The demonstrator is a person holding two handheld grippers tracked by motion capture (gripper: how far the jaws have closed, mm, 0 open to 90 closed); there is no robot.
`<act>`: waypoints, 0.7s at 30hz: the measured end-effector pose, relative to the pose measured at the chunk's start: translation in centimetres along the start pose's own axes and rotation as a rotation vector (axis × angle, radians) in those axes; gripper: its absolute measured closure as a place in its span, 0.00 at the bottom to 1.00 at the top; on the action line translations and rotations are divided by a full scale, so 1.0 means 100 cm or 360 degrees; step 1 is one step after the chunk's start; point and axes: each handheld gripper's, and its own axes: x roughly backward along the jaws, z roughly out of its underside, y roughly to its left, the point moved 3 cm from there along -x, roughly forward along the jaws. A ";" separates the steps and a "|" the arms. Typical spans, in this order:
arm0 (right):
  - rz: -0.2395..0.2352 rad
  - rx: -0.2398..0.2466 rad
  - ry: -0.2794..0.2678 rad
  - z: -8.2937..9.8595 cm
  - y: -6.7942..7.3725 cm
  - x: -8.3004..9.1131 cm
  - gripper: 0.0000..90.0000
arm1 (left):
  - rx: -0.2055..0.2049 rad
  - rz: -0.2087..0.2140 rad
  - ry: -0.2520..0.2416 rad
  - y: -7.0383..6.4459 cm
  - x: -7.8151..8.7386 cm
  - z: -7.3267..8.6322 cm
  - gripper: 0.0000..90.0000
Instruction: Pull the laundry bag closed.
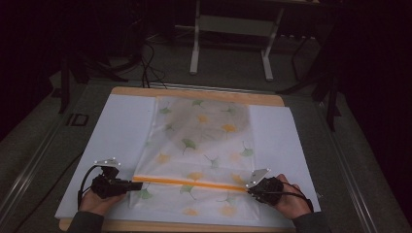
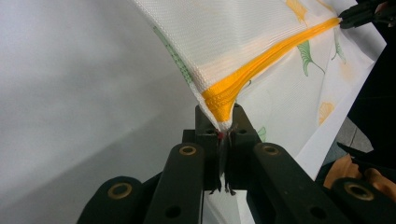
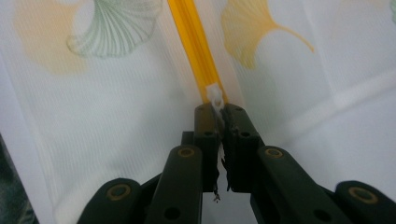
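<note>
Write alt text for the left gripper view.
The left claw, shut, pinches the bunched end of the orange zipper on a white mesh bag printed with green and yellow ginkgo leaves, lifting that edge off the white table cover. The right claw holds the zipper's far end.

We see a wooden table [image 1: 199,91] whose bare edge runs along the far side, well beyond both claws, and again as a thin strip at the near side under the hands. A white sheet [image 1: 121,126] covers nearly all of its top, reaching out past the left claw [image 1: 137,184] and past the right claw [image 1: 248,190]. On that sheet, between the two claws and stretching away from them, lies a white mesh bag [image 1: 204,141] printed with green and yellow leaves, its orange zipper [image 1: 189,182] running from one claw to the other.
</note>
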 end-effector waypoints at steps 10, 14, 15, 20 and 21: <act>0.0002 -0.0015 0.0014 0.008 -0.003 0.006 0.94 | -0.0007 0.0011 0.0012 0.000 0.000 0.000 0.96; 0.0021 -0.0016 0.0017 0.007 -0.004 0.008 0.95 | -0.0011 0.0016 0.0025 -0.001 -0.002 0.000 0.96; 0.0027 -0.0019 0.0015 0.007 -0.004 0.008 0.94 | -0.0015 0.0010 0.0028 -0.001 -0.002 0.000 0.96; -0.0004 -0.0024 0.0012 0.006 -0.002 0.004 0.94 | -0.0040 0.0007 0.0061 -0.003 -0.003 0.002 0.95; -0.0002 -0.0027 0.0005 0.006 -0.002 0.004 0.93 | -0.0049 0.0006 0.0065 -0.003 -0.003 0.002 0.94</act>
